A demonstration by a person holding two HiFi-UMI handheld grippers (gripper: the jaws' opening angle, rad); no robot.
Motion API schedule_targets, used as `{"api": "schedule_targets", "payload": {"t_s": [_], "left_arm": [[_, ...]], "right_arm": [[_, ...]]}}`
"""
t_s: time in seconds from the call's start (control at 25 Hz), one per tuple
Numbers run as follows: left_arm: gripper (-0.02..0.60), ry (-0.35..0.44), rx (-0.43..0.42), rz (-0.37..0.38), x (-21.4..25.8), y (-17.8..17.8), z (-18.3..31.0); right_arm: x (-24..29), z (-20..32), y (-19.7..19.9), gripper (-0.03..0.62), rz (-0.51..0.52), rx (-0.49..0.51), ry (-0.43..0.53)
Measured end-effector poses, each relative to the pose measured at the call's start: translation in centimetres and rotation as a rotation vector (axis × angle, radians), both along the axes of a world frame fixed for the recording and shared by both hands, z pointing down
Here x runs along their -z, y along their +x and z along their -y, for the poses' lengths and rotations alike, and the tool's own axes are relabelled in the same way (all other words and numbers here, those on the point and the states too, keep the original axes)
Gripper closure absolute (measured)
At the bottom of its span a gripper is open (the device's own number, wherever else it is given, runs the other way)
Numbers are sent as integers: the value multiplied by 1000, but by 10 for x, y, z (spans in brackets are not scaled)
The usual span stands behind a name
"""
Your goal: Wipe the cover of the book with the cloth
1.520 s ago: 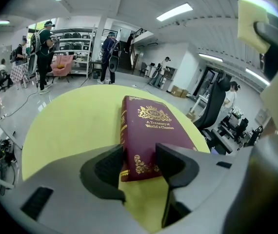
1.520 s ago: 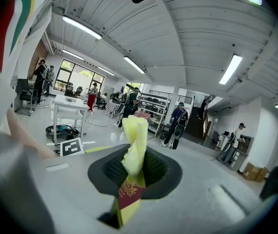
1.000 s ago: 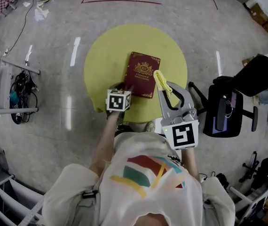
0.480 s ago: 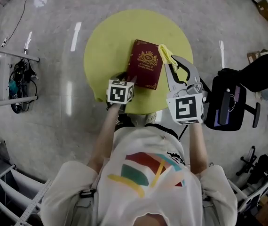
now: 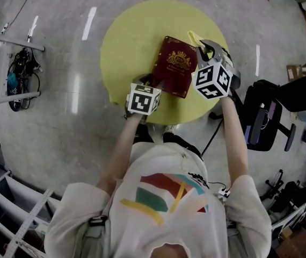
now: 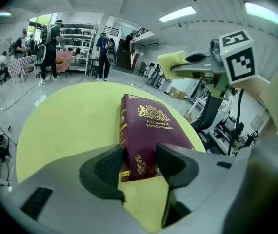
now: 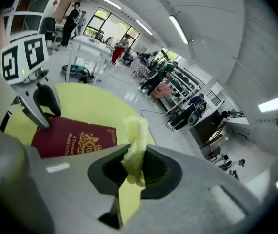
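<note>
The biggest risk is coming from how little of the cloth point(image 7: 135, 145) is sticking out of the right gripper point(image 7: 136, 167): it is bunched into a narrow yellow strip, so if the gripper is brought down steeply, its hard tips rather than the fabric may be scraping the dark red cover, and a dragging stroke may be pulling the strip out of the pinch. A second risk is lying with the book point(image 5: 175, 73), which is resting flat on the round yellow desk point(image 5: 126, 31) towards its right side and is being held only at its near end; a hard sideways wipe could be swinging it round that hold or sliding it towards the desk's right edge. A long stroke towards the near end could also be running into the left gripper point(image 6: 138, 167). As for the jaws, those of the left gripper are closing narrowly on the book's near corner, one pad pressing the spine and the other lying on the cover. The right jaws are clamping tight on the cloth, holding it in the air over the book's far right corner, apparently not touching the cover.
</note>
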State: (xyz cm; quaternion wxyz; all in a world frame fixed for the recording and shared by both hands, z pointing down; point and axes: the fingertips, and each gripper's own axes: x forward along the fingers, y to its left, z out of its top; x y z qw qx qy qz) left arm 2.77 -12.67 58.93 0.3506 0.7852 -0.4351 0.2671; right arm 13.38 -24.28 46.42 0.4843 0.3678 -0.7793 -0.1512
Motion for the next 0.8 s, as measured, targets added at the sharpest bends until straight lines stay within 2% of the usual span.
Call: {"api": "schedule_targets", "payload": {"t_s": [0.2,0.32,0.56,0.8], "left_arm": [[371,-3,1,-6,-1,-1,0],[371,0,1,-7,-1,-1,-1],[371,1,6,-10,0,0,0],[371,4,11,-16,-1,1,-1]], "right_arm": [[-60,11,4,565,-162,40,-136],[-83,15,15,565,-245,35,-176],[-106,24,28,565,-295,-30,-229],[-121,19,26,565,-335,-13,-269]]}}
